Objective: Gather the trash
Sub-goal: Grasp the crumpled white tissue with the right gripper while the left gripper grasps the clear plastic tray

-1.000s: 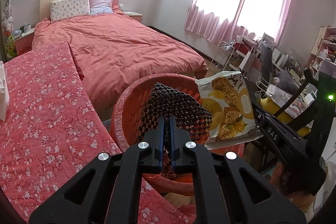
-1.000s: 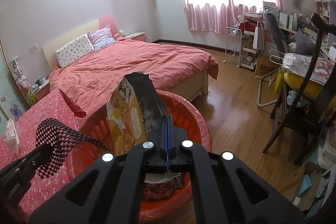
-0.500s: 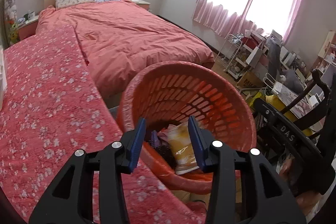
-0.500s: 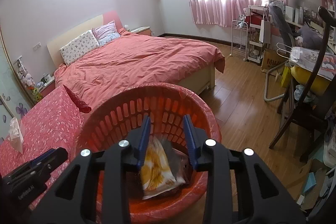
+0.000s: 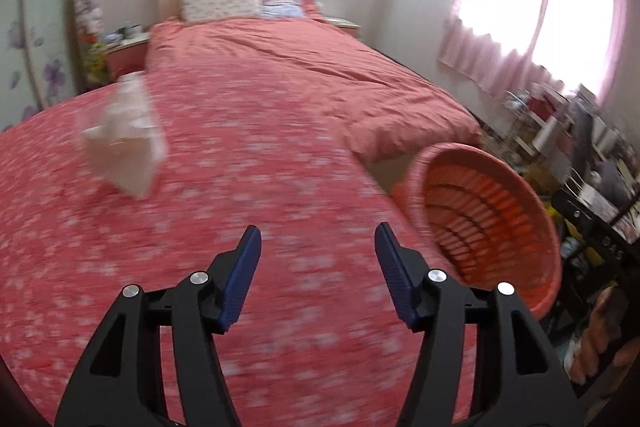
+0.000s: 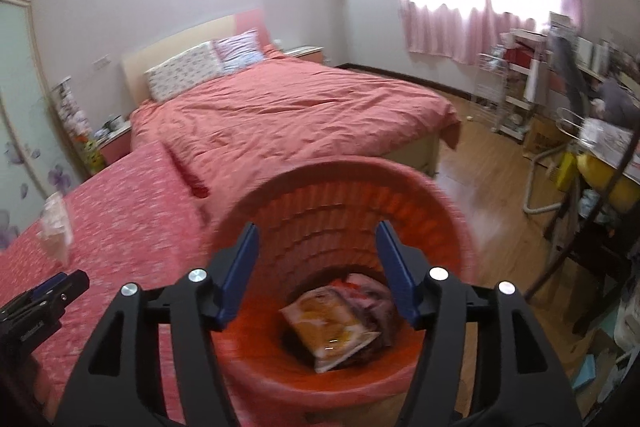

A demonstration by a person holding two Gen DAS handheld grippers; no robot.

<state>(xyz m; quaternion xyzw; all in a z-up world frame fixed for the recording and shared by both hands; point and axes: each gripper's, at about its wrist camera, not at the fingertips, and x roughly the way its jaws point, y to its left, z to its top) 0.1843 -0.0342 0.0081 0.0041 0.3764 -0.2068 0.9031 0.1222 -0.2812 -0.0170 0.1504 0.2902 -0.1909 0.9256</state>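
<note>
Right gripper [image 6: 316, 267] jaws just opening, empty, above basket [image 6: 452, 211]; snack wrapper [image 6: 332, 327] lying inside below; left gripper [image 5: 318, 267] likewise opening, empty.

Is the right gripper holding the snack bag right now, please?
No, the right gripper is open and the snack bag lies in the basket.

The wrapper [image 6: 334, 327] lies in the basket [image 6: 420, 187]; the bed [image 6: 288, 107] stands at its twelve o'clock, the surface [image 6: 120, 211] at nine.

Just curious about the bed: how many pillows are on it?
2, side by side at the headboard: a floral pillow on the left, and a striped pillow on the right.
</note>
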